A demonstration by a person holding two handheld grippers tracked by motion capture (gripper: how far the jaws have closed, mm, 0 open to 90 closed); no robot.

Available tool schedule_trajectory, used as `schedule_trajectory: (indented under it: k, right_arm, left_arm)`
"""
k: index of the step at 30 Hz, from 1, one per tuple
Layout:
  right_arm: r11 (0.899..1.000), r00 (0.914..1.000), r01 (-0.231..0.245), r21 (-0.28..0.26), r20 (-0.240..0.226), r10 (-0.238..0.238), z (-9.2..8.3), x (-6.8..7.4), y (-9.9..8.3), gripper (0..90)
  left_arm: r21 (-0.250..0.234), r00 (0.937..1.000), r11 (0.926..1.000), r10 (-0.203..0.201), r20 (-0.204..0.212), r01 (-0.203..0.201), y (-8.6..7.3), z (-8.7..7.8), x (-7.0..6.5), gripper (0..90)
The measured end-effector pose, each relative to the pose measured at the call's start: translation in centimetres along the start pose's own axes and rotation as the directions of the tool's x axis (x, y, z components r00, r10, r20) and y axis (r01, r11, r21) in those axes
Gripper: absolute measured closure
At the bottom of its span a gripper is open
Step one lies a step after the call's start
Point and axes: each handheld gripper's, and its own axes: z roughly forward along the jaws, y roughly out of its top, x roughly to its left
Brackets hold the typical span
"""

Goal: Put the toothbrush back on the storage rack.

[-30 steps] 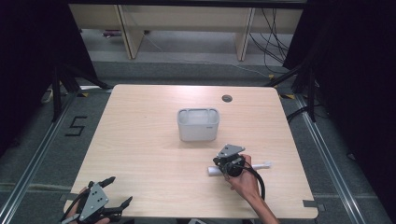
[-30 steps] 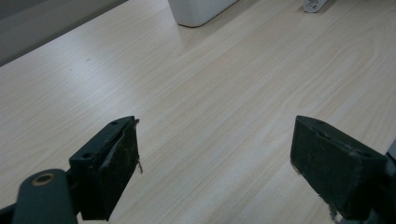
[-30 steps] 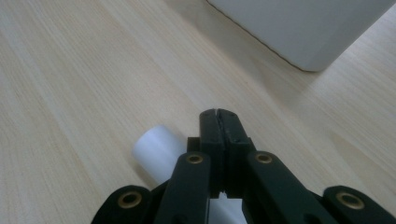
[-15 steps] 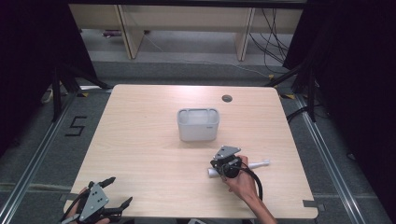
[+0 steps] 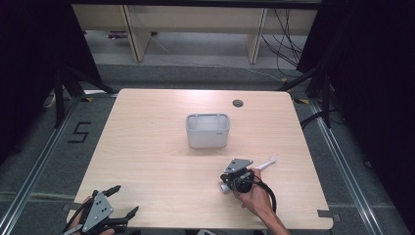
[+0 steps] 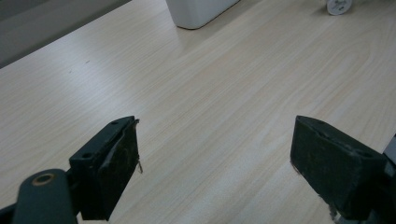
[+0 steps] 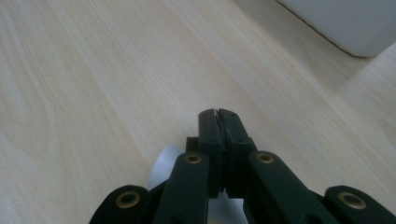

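two hand-held grippers near table's (image 5: 147, 147) front edge, left hand-held gripper (image 5: 119, 203) gaping empty, right hand-held gripper (image 5: 226, 182) pinched closed over white tube (image 5: 262, 164)

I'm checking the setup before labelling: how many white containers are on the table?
1. The white container stands near the table's middle, past the right gripper, whose jaws are closed on a thin white object. Nothing suggests another is hidden.

Each hand-held gripper, the left hand-held gripper (image 5: 122, 201) and the right hand-held gripper (image 5: 226, 180), is black, with a grey three-cornered plate on top bearing small dark holes. Brass-coloured rivets dot the black linkage arms. A black cable loops from the right one. The forearms are bare, unsleeved.
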Motion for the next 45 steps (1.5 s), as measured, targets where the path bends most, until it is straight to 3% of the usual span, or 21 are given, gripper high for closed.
schedule_trajectory:
  k: [2,8,9,11,15,17,22,24,26,31,32,33,34,35,38,41,45]
  right_arm:
    - [1.000,0.9996,-0.003,0.015,-0.028,0.003,-0.3,0.2,-0.1,89.1]
    - [1.000,0.9992,0.001,0.017,-0.039,0.000,-0.8,0.4,-0.5,89.1]
    - [1.000,0.9997,-0.002,0.009,-0.022,0.002,-0.9,0.5,-0.7,89.1]
    - [1.000,0.9994,-0.002,0.004,-0.035,0.002,-1.0,0.5,-0.8,89.0]
    - [1.000,0.9993,-0.007,0.022,-0.037,0.008,-1.7,0.7,-1.3,88.9]
    - [1.000,0.9993,-0.016,0.009,-0.033,0.016,-1.8,0.8,-1.6,88.8]
    - [1.000,0.9991,-0.028,0.002,-0.031,0.028,-2.6,0.9,-2.3,88.4]
    - [0.999,0.9985,-0.042,0.026,-0.035,0.042,-3.1,0.9,-2.6,88.2]
    - [1.000,0.9989,-0.030,0.004,-0.037,0.031,-3.1,0.9,-2.9,88.0]
    - [1.000,0.9989,-0.023,0.016,-0.041,0.024,-3.8,0.7,-3.4,87.8]
    - [0.998,0.9982,-0.057,0.013,-0.019,0.057,-3.9,0.9,-3.5,87.8]
    - [1.000,0.9991,-0.030,0.002,-0.029,0.030,-3.9,0.7,-3.6,87.8]
    - [0.998,0.9976,-0.060,0.026,-0.034,0.061,-4.1,0.7,-3.6,87.8]
    - [0.999,0.9986,-0.034,0.001,-0.040,0.034,-4.1,0.6,-3.8,87.8]
    - [0.998,0.9981,-0.061,0.009,-0.013,0.061,-4.4,0.7,-4.1,87.6]
    - [0.997,0.9970,-0.074,0.014,-0.025,0.074,-4.7,0.6,-4.3,87.2]
    - [0.998,0.9981,-0.056,0.003,-0.025,0.056,-4.8,0.4,-4.5,87.0]
  left_arm:
    - [-0.002,1.0000,1.0000,0.000,-0.001,0.000,0.0,0.0,0.0,14.9]
    - [0.003,0.9999,1.0000,-0.007,-0.011,0.007,-0.1,0.0,-0.1,14.9]
    - [0.004,0.9999,1.0000,-0.004,-0.012,0.004,-0.1,0.0,-0.1,14.9]
    - [0.009,1.0000,1.0000,0.001,0.006,-0.001,-0.1,0.1,0.0,14.9]
    - [0.007,0.9999,1.0000,-0.001,-0.014,0.001,-0.1,0.0,0.0,14.8]
    - [0.000,1.0000,1.0000,0.009,0.001,-0.009,0.0,0.0,0.0,14.8]
    - [0.015,0.9999,0.9999,0.007,-0.007,-0.007,0.0,-0.1,0.0,14.9]
    - [0.001,1.0000,1.0000,0.001,0.003,-0.001,0.0,0.0,0.0,14.9]
    - [0.011,0.9999,0.9999,0.002,-0.012,-0.002,0.0,-0.1,0.0,14.9]
    - [0.009,0.9999,0.9999,0.008,-0.010,-0.008,0.0,-0.1,0.0,14.9]
    - [0.006,0.9999,1.0000,0.007,-0.011,-0.007,0.0,0.0,0.0,14.9]
    - [0.003,0.9999,1.0000,-0.007,-0.010,0.007,-0.1,0.0,-0.1,14.9]
    - [0.001,1.0000,1.0000,-0.002,0.000,0.002,-0.1,0.1,0.0,14.9]
    - [0.002,1.0000,1.0000,-0.004,0.005,0.004,-0.1,0.1,-0.1,14.8]
    - [-0.004,1.0000,1.0000,-0.002,0.006,0.002,0.0,0.2,-0.1,14.9]
    - [0.010,1.0000,0.9999,0.003,0.007,-0.003,0.0,0.1,0.0,14.9]
    - [0.003,1.0000,1.0000,-0.004,-0.007,0.004,-0.1,0.0,-0.1,14.8]
